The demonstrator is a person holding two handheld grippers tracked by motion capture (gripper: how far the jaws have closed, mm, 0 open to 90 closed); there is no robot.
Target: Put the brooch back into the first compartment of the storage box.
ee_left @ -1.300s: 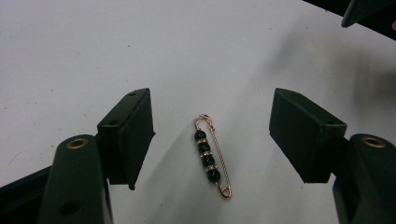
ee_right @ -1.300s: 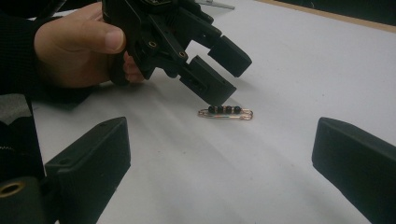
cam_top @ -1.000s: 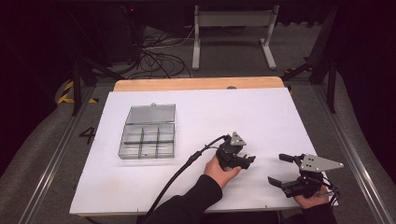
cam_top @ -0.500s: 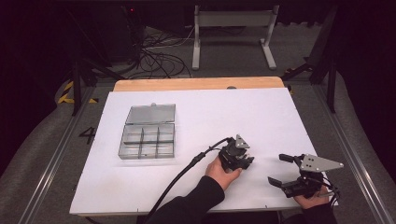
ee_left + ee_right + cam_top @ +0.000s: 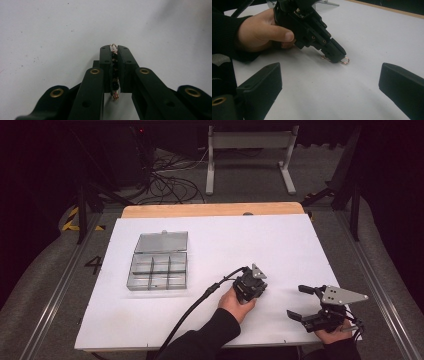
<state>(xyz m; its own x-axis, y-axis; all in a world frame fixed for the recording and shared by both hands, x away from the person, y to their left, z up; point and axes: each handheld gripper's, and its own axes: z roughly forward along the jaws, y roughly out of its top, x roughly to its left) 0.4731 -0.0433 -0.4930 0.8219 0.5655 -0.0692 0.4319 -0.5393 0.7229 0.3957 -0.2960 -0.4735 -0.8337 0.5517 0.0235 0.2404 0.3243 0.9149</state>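
My left gripper [image 5: 256, 292] is at the front middle of the white table, its tips down at the surface. In the left gripper view, the left gripper [image 5: 114, 47] is shut on a small copper-wire piece strung with black beads [image 5: 114, 75], with wire loops poking out at both ends. In the right gripper view the left gripper [image 5: 336, 56] presses that wire piece [image 5: 346, 60] onto the table. My right gripper [image 5: 296, 301] rests open near the front right edge, nothing between its jaws. The right gripper [image 5: 329, 82] faces the left one.
A clear plastic compartment box [image 5: 157, 270] with its lid [image 5: 161, 241] open lies at the table's left middle. The white table top [image 5: 280, 245] ends in a wooden strip [image 5: 210, 210] at the back. Cables and a metal stand lie on the floor beyond.
My left gripper has shifted a little toward the front edge, staying shut. The right gripper has stayed in place, open.
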